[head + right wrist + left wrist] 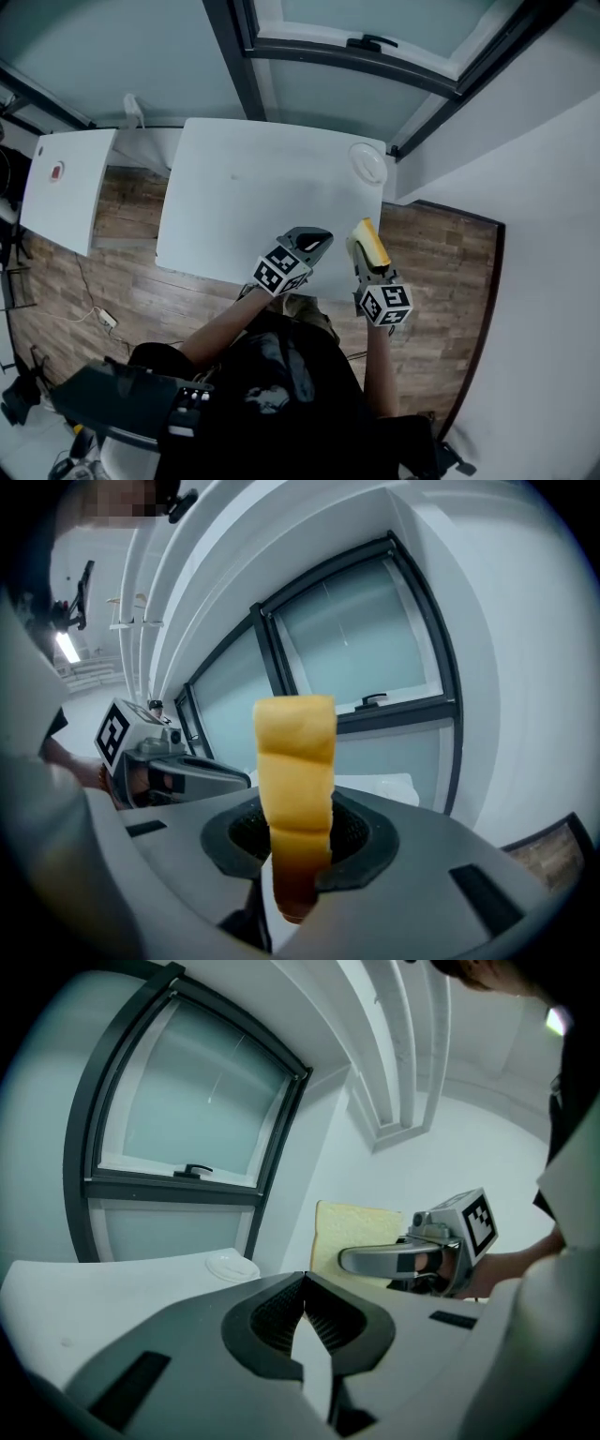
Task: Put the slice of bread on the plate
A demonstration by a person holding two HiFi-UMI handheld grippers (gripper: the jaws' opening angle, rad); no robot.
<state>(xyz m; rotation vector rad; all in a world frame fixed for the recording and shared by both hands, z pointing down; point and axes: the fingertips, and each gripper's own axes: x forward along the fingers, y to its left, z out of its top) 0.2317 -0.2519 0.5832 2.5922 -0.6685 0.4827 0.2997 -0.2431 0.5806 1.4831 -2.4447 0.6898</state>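
Observation:
My right gripper [362,246] is shut on a yellow slice of bread [371,241], held on edge near the white table's front right corner. In the right gripper view the bread [293,771] stands upright between the jaws. In the left gripper view the same slice [352,1232] shows flat-on, with the right gripper [352,1260] clamped on it. A small white plate [367,163] sits at the table's far right corner; it also shows as a plate [232,1265] in the left gripper view. My left gripper [314,242] is shut with nothing in it, over the table's front edge beside the right one.
The white table [262,187] stands against a window wall with dark frames. A second white table [66,187] with a red mark stands to the left. Wooden floor lies around them, with cables at the lower left. A white wall runs along the right.

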